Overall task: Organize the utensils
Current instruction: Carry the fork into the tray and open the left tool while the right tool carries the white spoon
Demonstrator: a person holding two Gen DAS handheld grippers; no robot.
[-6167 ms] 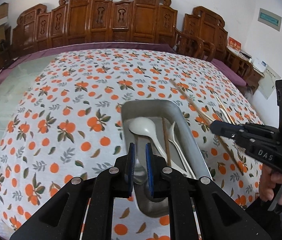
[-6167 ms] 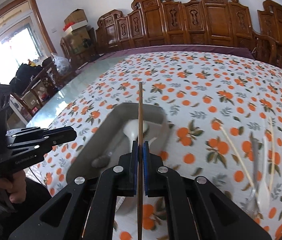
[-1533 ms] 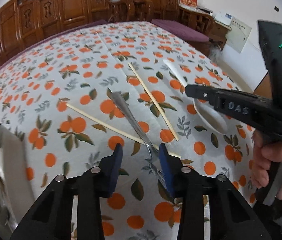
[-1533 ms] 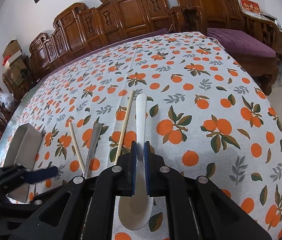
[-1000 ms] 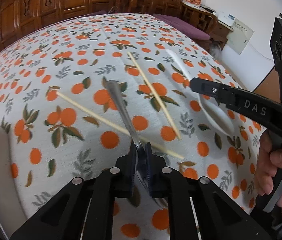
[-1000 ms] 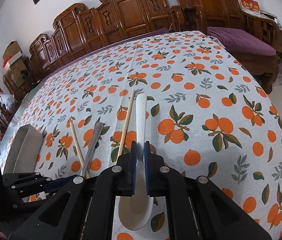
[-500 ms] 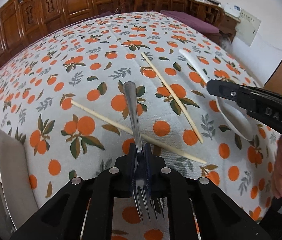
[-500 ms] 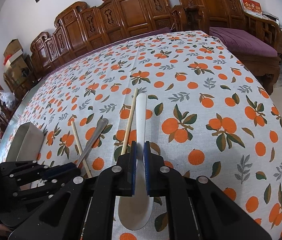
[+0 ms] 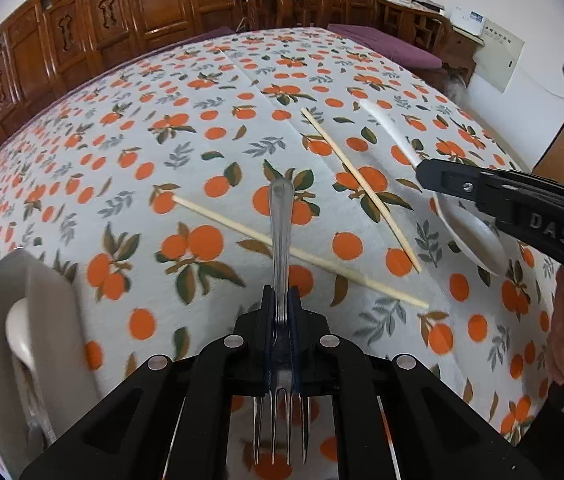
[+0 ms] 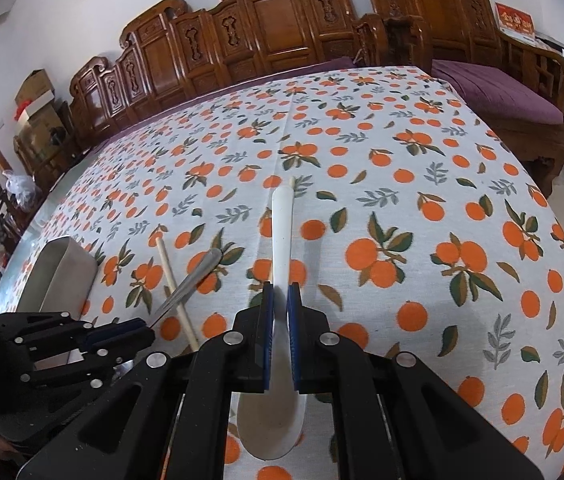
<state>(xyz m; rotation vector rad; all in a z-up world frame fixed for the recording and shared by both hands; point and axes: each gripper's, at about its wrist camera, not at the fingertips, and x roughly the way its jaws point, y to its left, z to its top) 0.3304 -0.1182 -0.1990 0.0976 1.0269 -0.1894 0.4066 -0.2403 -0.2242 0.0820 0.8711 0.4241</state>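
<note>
My left gripper (image 9: 281, 294) is shut on a metal fork (image 9: 280, 216), tines toward the camera and handle pointing out over a pale chopstick (image 9: 302, 254). A second chopstick (image 9: 358, 184) lies to the right of it. My right gripper (image 10: 280, 292) is shut on the handle of a white spoon (image 10: 284, 232), whose bowl sits under the fingers. From the left wrist view that spoon (image 9: 470, 232) and the right gripper (image 9: 426, 172) are at the right. From the right wrist view the left gripper (image 10: 141, 326) holds the fork (image 10: 197, 276) tilted above a chopstick (image 10: 175, 292).
A grey metal tray (image 9: 41, 320) stands at the left with a white spoon (image 9: 21, 332) inside; it also shows in the right wrist view as the tray (image 10: 61, 276). The orange-print tablecloth (image 10: 422, 200) covers the table. Carved wooden chairs (image 10: 265, 28) line the far edge.
The left gripper closed on the fork and raised it, swinging the handle straight ahead. The right gripper kept its hold on the white spoon and barely moved.
</note>
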